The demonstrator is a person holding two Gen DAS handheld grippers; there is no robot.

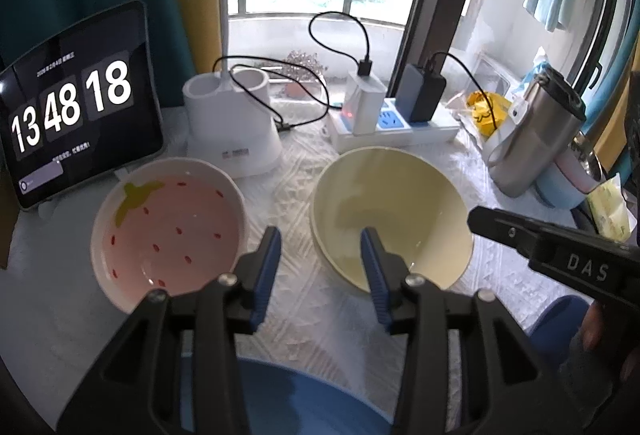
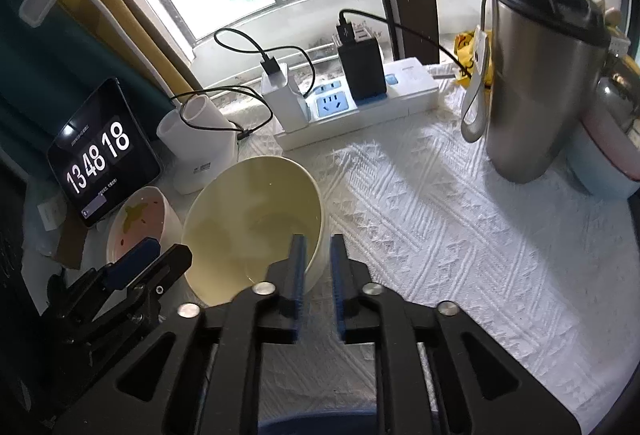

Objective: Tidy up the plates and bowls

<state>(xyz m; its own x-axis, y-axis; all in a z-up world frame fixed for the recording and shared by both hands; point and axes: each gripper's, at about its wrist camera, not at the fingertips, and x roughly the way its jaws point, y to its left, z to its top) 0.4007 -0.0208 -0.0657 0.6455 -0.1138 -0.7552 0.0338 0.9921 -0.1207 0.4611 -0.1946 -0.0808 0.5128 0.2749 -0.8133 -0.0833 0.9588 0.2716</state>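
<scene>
L claw (image 1: 320, 247) is spread over cloth btwn pink bowl (image 1: 168, 231) & yellow bowl (image 1: 390, 215); R claw (image 2: 318, 255) is spread round yellow bowl's rim, not pinching.

I am holding my left gripper (image 1: 320, 241) tilted downward, its blue-padded jaws standing apart with nothing between them. Just to its right, my right gripper (image 2: 318, 249) is pointing down too, jaws parted by a narrow gap, pads pressing on nothing.

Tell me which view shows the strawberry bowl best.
Left wrist view: the strawberry bowl shows nearly its whole inside, green leaf and red seeds. The right wrist view shows it small, at the left edge, partly hidden.
</scene>
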